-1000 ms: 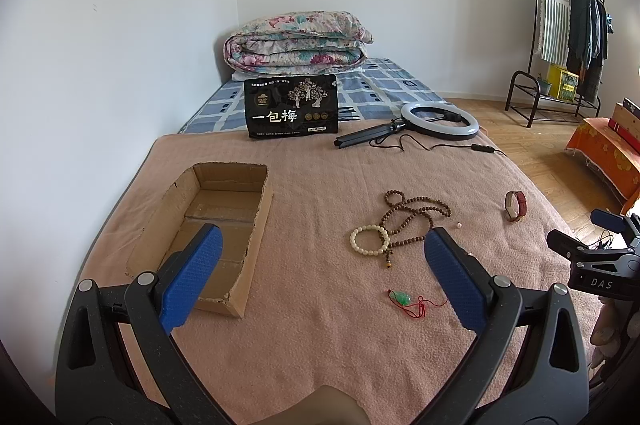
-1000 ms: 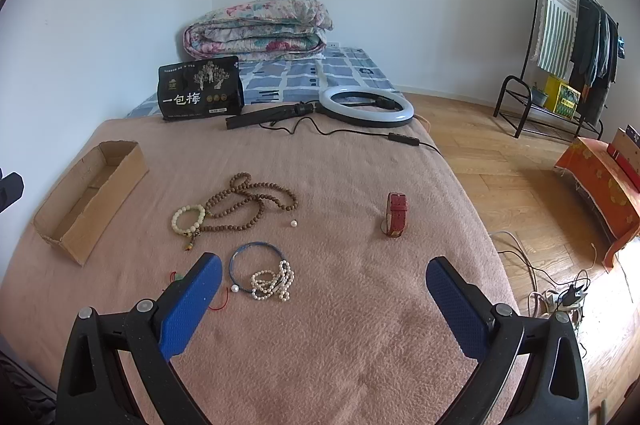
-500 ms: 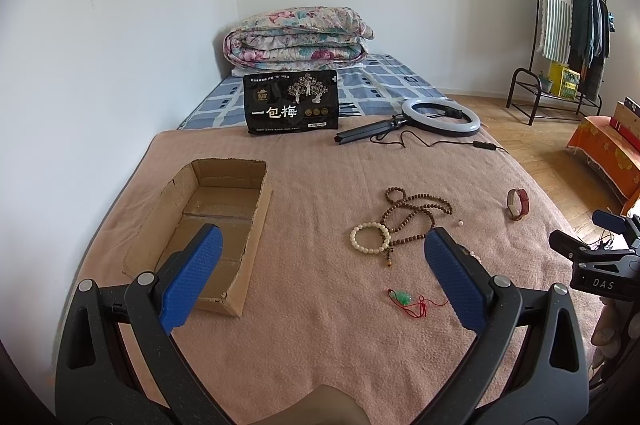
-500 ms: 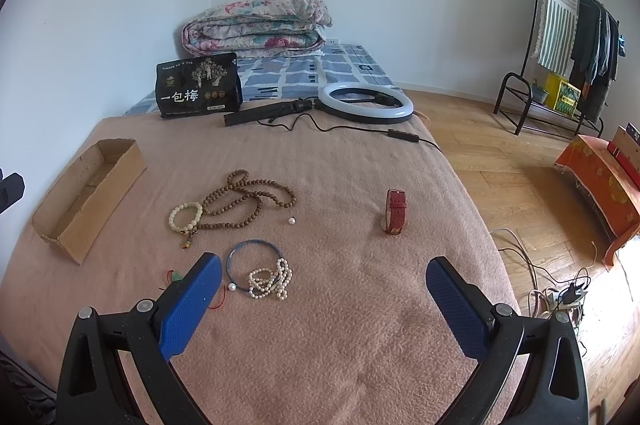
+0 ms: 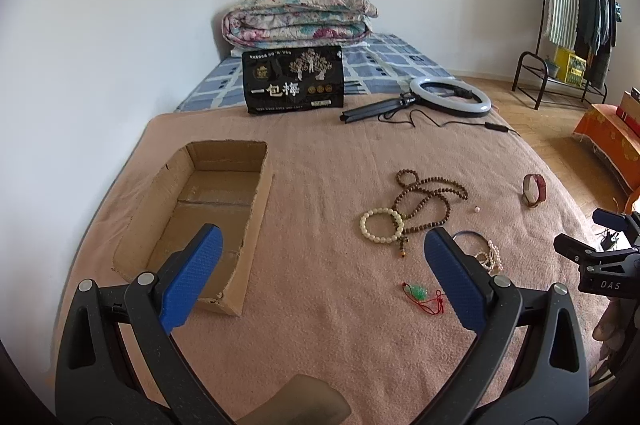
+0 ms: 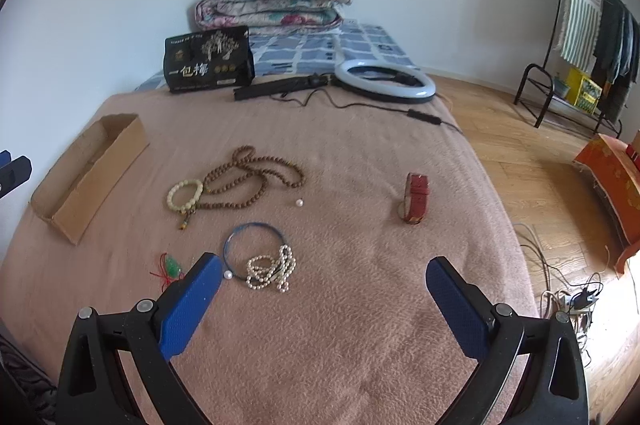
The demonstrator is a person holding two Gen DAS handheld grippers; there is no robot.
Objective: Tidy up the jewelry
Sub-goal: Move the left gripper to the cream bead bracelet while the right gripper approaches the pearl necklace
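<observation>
Left gripper (image 5: 320, 265): blue-padded fingers spread wide, nothing between them; held above the pink blanket (image 5: 320, 325), with the left finger over the near end of the cardboard box (image 5: 224, 149).
Right gripper (image 6: 324, 289): fingers spread wide, holding nothing; raised over the blanket on the side of the jewelry away from the box.
Cardboard box: open-topped, shallow, lying flat on the blanket; no jewelry seen inside it.
Cream bead bracelet (image 5: 381, 226): on the blanket, well apart from the box, touching the brown strand.
Brown bead necklace (image 5: 430, 197): loose loops, just beyond the cream bracelet from the box.
Green pendant on red cord (image 5: 420, 292): nearer the grippers than the cream bracelet, apart from the box.
Blue bangle (image 6: 254, 249): flat on the blanket, farther from the box than the bead pieces; the pearl strand (image 6: 270, 269) is heaped on its near rim.
Loose pearl (image 6: 299, 202): alone, just beyond the brown necklace from the box; a second pearl (image 6: 228, 275) sits at the bangle's edge.
Red leather watch strap (image 6: 416, 197): standing on edge, farthest from the box of all pieces.
Black snack bag (image 5: 294, 79): upright beyond the box's far end.
Ring light (image 5: 450, 95): lying past the bag, cable trailing across the blanket.
</observation>
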